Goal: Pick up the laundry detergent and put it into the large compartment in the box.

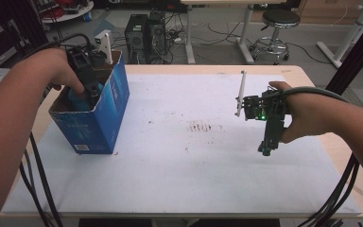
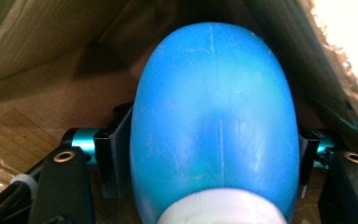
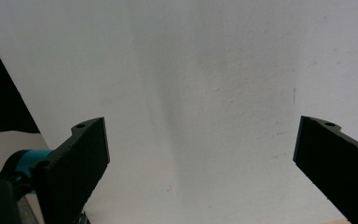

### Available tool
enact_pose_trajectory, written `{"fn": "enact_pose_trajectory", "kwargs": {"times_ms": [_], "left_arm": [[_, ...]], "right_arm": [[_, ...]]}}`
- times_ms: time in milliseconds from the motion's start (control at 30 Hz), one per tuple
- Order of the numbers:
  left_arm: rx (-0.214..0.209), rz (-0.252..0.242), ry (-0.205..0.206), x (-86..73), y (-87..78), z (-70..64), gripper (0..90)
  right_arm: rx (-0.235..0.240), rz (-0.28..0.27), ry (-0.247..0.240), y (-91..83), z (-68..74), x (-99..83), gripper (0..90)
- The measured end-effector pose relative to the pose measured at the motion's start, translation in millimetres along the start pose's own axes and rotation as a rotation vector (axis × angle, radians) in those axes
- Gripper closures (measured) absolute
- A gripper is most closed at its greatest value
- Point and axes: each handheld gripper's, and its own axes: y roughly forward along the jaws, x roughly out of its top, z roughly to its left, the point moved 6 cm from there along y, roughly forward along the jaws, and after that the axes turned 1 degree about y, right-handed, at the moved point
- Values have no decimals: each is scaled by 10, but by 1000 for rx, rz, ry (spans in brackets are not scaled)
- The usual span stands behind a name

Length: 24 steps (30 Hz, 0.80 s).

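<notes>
- Left gripper (image 1: 89, 84), held in the person's left hand (image 1: 56, 66), reaches down into the open-topped blue cardboard box (image 1: 108, 113) at the left side of the table.
- Its two black jaws clamp the smooth blue rounded plastic bottle (image 2: 214, 121), one on each flank, as the left gripper view shows; a white cap or collar (image 2: 221, 210) sits at the near end of it.
- That bottle lies inside the box, with brown cardboard walls (image 2: 42, 74) close around it.
- White sheet (image 1: 179, 156) covers most of the pale wooden tabletop (image 1: 312, 80), with a patch of dark smudges (image 1: 203, 126) near the middle.
- Right gripper (image 1: 267, 147), in the person's right hand (image 1: 302, 118), hangs above the right part of the sheet, well apart from the box.
- Its jaws stand wide apart with nothing between them, over bare white sheet in the right gripper view.
</notes>
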Motion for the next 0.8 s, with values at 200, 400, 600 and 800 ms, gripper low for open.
{"fn": "enact_pose_trajectory", "kwargs": {"times_ms": [200, 400, 600, 800], "left_arm": [[10, 3, 11, -25, -76, -14, 325], [13, -3, 22, -54, -165, -22, 309], [12, -13, 11, -89, -270, -17, 269], [2, -22, 15, -107, -364, -31, 213]], "right_arm": [[2, -2, -6, -3, 10, 21, 24], [0, 0, -4, -7, 15, 29, 24], [-5, -5, -4, -38, 9, 33, 24], [-6, -4, -10, -39, 12, 36, 24]]}}
